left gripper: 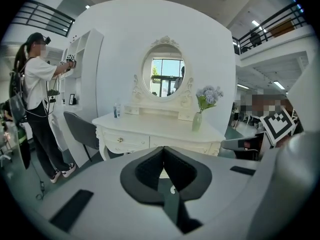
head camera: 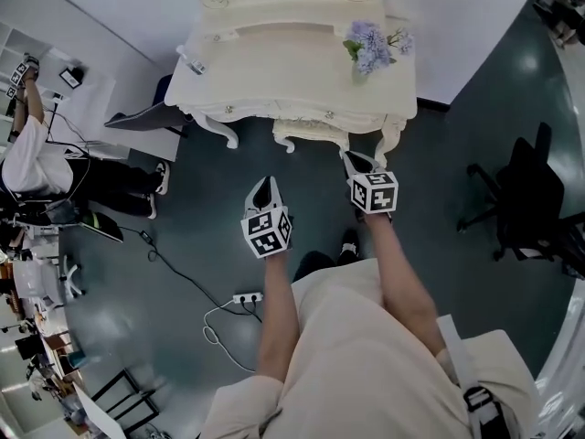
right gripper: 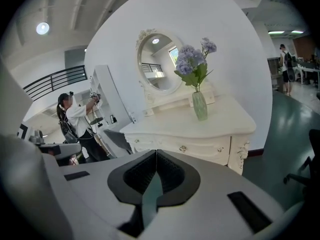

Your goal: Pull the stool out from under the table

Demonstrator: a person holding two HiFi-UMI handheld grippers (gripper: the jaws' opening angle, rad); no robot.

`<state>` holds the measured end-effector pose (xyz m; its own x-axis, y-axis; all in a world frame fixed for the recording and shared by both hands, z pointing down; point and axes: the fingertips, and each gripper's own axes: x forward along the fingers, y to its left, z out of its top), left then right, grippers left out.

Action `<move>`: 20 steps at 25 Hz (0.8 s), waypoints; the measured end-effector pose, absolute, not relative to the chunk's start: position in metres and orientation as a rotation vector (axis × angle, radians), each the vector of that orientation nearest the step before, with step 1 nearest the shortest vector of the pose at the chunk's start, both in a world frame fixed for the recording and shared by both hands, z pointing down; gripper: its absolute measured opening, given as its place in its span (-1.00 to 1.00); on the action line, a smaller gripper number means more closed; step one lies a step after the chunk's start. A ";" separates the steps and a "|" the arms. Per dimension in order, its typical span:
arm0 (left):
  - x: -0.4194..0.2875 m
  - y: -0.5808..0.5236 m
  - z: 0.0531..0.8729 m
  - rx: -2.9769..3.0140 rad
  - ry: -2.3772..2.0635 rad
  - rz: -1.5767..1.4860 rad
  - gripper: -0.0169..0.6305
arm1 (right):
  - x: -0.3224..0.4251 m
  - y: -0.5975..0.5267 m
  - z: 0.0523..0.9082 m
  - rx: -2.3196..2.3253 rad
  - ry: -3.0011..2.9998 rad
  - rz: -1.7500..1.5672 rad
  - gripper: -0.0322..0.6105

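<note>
Stool (head camera: 309, 133) sits tucked under the cream bench (head camera: 274, 71), only its front edge showing. Left gripper (head camera: 264, 185) and right gripper (head camera: 354, 158) hover just before the bench, fingers pressed together, holding nothing. A crooked pull could bump the bench and topple its vase (right gripper: 199, 105).

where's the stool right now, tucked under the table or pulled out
Tucked in. The head view shows only the front edge and legs of the stool poking out from under the table, between the table's front legs.

Dark teal floor (head camera: 439, 181), white wall (head camera: 475, 26), black office chair (head camera: 526, 199), white shelf unit (left gripper: 86, 79)
</note>
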<state>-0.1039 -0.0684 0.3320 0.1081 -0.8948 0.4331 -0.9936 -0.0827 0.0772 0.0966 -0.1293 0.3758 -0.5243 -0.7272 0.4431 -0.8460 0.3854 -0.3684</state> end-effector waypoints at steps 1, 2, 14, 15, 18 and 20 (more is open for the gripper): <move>-0.109 -0.068 0.334 2.039 -1.848 0.402 -0.90 | 0.097 -0.131 0.379 1.411 -2.427 0.849 -0.76; -0.115 -0.066 0.336 2.027 -1.849 0.408 -0.90 | 0.096 -0.132 0.383 1.418 -2.422 0.863 -0.76; -0.203 -0.090 0.405 1.857 -1.873 0.404 -0.90 | 0.099 -0.112 0.456 1.399 -2.267 0.977 -0.76; -0.205 -0.099 0.416 1.872 -1.838 0.398 -0.90 | 0.100 -0.116 0.463 1.401 -2.240 0.961 -0.76; -0.213 -0.121 0.453 1.941 -1.727 0.427 -0.90 | 0.098 -0.128 0.484 1.416 -2.179 0.962 -0.76; -0.215 -0.131 0.479 1.975 -1.654 0.459 -0.91 | 0.100 -0.134 0.495 1.453 -2.150 1.011 -0.76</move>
<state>-0.2154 -0.1307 0.4791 0.1974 -0.8021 0.5636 -0.9778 -0.1203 0.1714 0.1000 -0.1338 0.4949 -0.4096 -0.6533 0.6367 -0.9071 0.2172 -0.3606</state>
